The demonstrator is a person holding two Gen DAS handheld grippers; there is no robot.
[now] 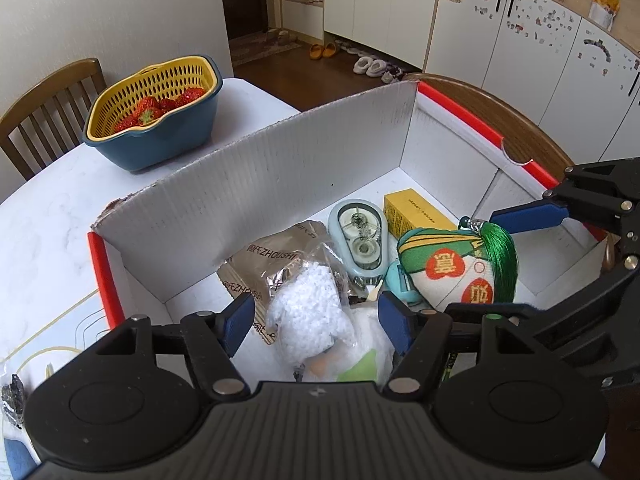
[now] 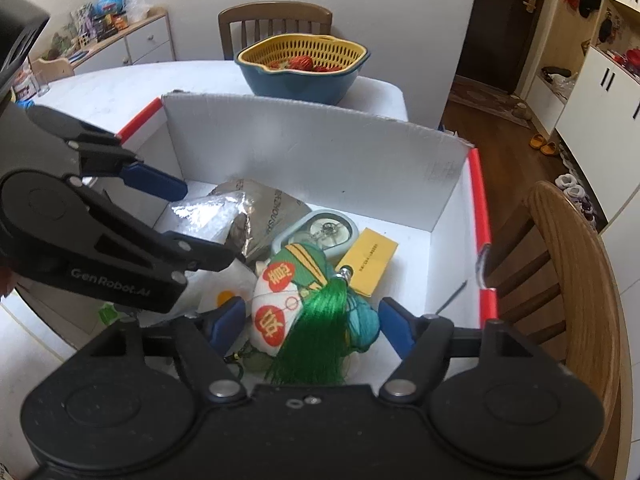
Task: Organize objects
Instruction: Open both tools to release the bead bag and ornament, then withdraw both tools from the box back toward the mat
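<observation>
White corrugated cardboard box with red-taped rims, standing open on the pale table. Beyond its left wall, a blue bowl holding a yellow slotted strainer of strawberries, well apart from the box.

Inside the box, from the left: a crinkled silver foil packet printed with dark lettering, lying flat on the floor. On top of its near end, a clear bag of white granules. Just right of that, a pale blue tape dispenser with two clear reels showing, lying on its side. Behind it toward the far right corner, a yellow carton, flat. In front of the carton, a stuffed fabric charm, white and green with red patches, and a green tassel draped over its right end; a teal piece tucked beneath, not clear what.

Left gripper over the near left part of the box, blue pads spread wide on either side of the granule bag, pressing on nothing. Right gripper over the near right part, likewise parted, astride the charm and tassel without clamping them.
</observation>
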